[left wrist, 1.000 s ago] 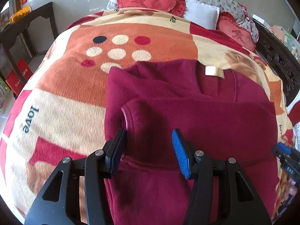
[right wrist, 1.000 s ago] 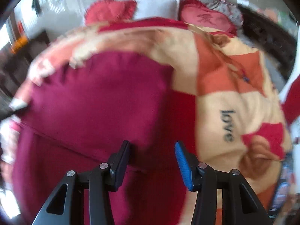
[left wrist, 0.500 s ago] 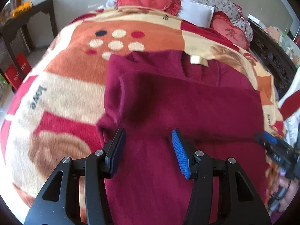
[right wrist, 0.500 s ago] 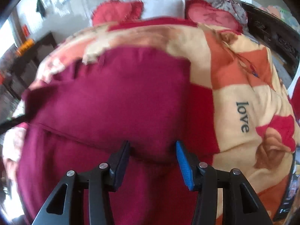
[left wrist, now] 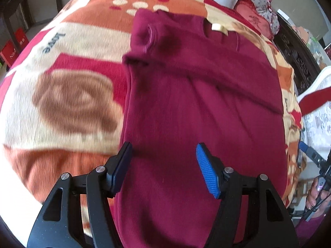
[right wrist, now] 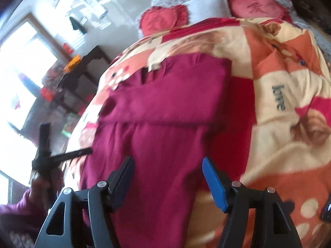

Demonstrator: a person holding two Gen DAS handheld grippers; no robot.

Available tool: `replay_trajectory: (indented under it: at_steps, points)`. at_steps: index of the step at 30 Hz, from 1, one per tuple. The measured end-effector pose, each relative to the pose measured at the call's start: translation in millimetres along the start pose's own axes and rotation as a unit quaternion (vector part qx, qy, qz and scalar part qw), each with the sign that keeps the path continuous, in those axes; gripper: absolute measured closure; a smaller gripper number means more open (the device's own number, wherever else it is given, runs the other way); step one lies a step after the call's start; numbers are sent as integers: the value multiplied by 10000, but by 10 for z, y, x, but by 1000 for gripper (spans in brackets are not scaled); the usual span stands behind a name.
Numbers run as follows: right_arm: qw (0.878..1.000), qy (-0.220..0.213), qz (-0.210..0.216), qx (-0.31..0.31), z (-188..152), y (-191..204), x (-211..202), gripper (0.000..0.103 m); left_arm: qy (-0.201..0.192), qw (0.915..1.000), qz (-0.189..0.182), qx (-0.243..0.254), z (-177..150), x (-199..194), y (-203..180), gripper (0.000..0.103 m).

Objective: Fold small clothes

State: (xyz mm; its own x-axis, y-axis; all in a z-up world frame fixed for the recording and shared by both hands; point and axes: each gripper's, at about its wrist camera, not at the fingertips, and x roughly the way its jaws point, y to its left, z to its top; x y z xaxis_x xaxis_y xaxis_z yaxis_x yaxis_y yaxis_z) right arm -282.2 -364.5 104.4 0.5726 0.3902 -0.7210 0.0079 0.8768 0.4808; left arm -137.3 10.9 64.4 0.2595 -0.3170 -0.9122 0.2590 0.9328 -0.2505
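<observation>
A bright window (right wrist: 18,66) glares far left of the jaws; a dark side table (right wrist: 82,70) stands against the pale wall (right wrist: 124,6) ahead.

A bed is carrying everything here, covered by a fleece blanket (left wrist: 68,95) patterned in orange, cream and red blocks, with dots, brown bear shapes and the word "love" showing on it. A dark red sweater (left wrist: 192,111) is lying flat directly on the blanket, its sleeves lying folded across the chest and its neck label facing up. At the head of the bed, two red heart-shaped cushions (right wrist: 163,19) and a white pillow (right wrist: 206,7) are resting just beyond the blanket's edge.
</observation>
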Motion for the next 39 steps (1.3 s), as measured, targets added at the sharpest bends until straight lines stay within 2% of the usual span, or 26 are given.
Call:
replay_trajectory:
  at_steps: [7,14,18,23,27,32,39]
  points:
    - [9992,295,-197,-182,-520,108,-98,37,151,9998,-34,107,-299,-82,75,39]
    - [9977,616,-272,-80,-969,82,-123,36,-22,9995,92,285,-501,-252,140,39]
    - [9974,586,-389,168,-1173,-26,-196,36,-37,9997,5,240,-656,-327,237,39]
    - [9963,536,-411,533,-1346,-146,-264,36,-38,9997,-101,236,-893,-378,366,39]
    - [9968,469,-73,642,-1423,-127,-242,36,2,9996,-95,285,-1013,-396,461,39]
    - [9957,797,-57,471,-1516,-12,-6,36,196,9992,-255,253,-1164,-395,611,39]
    - [9931,1127,-21,321,-1543,45,225,36,567,9961,-507,459,-1294,-363,565,39]
